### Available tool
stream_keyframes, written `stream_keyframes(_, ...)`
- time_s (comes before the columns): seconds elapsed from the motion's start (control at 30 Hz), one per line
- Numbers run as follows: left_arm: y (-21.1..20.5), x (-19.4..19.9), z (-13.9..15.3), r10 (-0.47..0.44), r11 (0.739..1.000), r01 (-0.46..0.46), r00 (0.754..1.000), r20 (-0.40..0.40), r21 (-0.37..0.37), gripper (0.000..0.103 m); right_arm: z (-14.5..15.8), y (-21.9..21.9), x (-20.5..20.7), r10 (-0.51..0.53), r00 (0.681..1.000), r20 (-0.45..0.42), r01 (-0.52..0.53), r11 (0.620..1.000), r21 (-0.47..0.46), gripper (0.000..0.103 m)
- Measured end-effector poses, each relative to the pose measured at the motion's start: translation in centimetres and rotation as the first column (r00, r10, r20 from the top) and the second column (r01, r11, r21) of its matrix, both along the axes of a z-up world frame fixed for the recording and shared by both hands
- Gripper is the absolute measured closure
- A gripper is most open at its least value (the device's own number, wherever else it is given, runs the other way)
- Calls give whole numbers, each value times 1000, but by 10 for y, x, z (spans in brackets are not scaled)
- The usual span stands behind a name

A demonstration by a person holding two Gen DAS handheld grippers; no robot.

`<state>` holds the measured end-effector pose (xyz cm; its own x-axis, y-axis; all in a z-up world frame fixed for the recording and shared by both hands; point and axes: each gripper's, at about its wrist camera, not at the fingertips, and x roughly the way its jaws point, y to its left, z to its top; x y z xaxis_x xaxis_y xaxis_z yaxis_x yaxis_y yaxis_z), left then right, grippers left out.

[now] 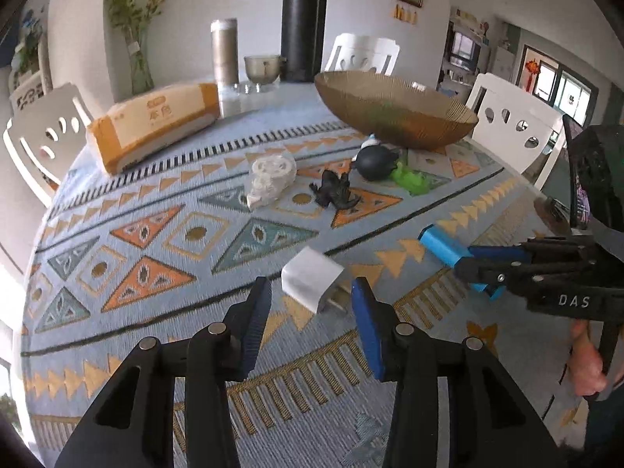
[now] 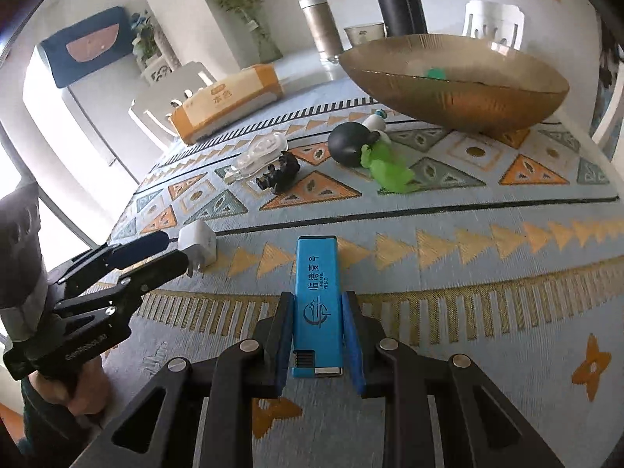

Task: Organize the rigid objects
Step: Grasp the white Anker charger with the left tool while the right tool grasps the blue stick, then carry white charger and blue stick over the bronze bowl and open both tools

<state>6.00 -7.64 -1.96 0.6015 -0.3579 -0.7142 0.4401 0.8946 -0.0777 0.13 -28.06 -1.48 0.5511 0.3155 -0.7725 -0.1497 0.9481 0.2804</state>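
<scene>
My right gripper point(image 2: 316, 304) is shut on a blue lighter point(image 2: 316, 296) and holds it just above the patterned cloth; it also shows in the left wrist view point(image 1: 442, 247). My left gripper point(image 1: 312, 292) is open around a white charger plug point(image 1: 310, 282) lying on the cloth, also seen in the right wrist view point(image 2: 199, 243). Farther back lie a white carved piece point(image 1: 269, 179), a black figurine point(image 1: 335, 191), a black ball-shaped toy point(image 1: 374, 162) and a green toy point(image 1: 411, 179). A gold bowl point(image 1: 394, 111) stands behind them.
A tissue pack point(image 1: 152, 124), a metal flask point(image 1: 225, 52), a glass cup point(image 1: 262, 68) and a tall black thermos point(image 1: 304, 19) stand at the table's far side. White chairs point(image 1: 514, 132) ring the table. The bowl point(image 2: 460, 93) holds something green.
</scene>
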Motion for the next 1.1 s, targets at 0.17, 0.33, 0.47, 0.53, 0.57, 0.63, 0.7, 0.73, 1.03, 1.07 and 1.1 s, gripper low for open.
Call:
stream_keyframes(0.17, -2, 5, -4, 1, 1000, -2, 997, -74, -16, 50, -1, 1, 1, 3, 1000, 7, -2, 1000, -19, 79)
stream_keyframes(0.33, -16, 20, -12, 60, 998, -62, 987, -151, -8, 36, -2, 6, 2, 2, 1000, 22, -1, 998, -65, 79)
stream_keyframes(0.47, -27, 28, -12, 136, 990, -131, 984, -114, 51, 66, -2, 13, 0, -9, 999, 34, 14, 991, -132, 79)
stream_keyframes(0.53, -32, 27, -12, 144, 986, -137, 986, -87, 90, 68, -1, 17, -1, -12, 999, 53, 21, 984, -175, 79)
stream_keyframes(0.57, -32, 26, -11, 135, 989, -128, 987, -89, 80, 68, 0, 19, -3, -9, 998, 67, 22, 982, -189, 79)
stream_keyframes(0.63, -32, 20, -8, 113, 992, -108, 990, -80, 60, 68, 5, 21, -8, -4, 994, 105, 26, 979, -201, 79)
stream_keyframes(0.7, -33, 13, 1, 104, 994, -101, 993, -52, 49, 68, 10, 20, -13, -4, 990, 141, 32, 980, -195, 79)
stream_keyframes(0.73, -34, 10, 7, 98, 995, -96, 994, -42, 36, 68, 11, 19, -14, -7, 989, 151, 35, 982, -188, 79)
stream_keyframes(1.03, -60, 4, 82, 39, 999, -35, 993, 109, -38, 68, 49, -19, -9, -75, 983, 165, 78, 997, -9, 79)
stream_keyframes(1.07, -63, 7, 90, 35, 999, -30, 992, 125, -45, 68, 62, -26, -6, -89, 979, 185, 90, 996, 7, 79)
stream_keyframes(1.1, -68, 9, 100, 30, 998, -22, 989, 147, -57, 68, 72, -30, -4, -100, 974, 202, 100, 995, 11, 79)
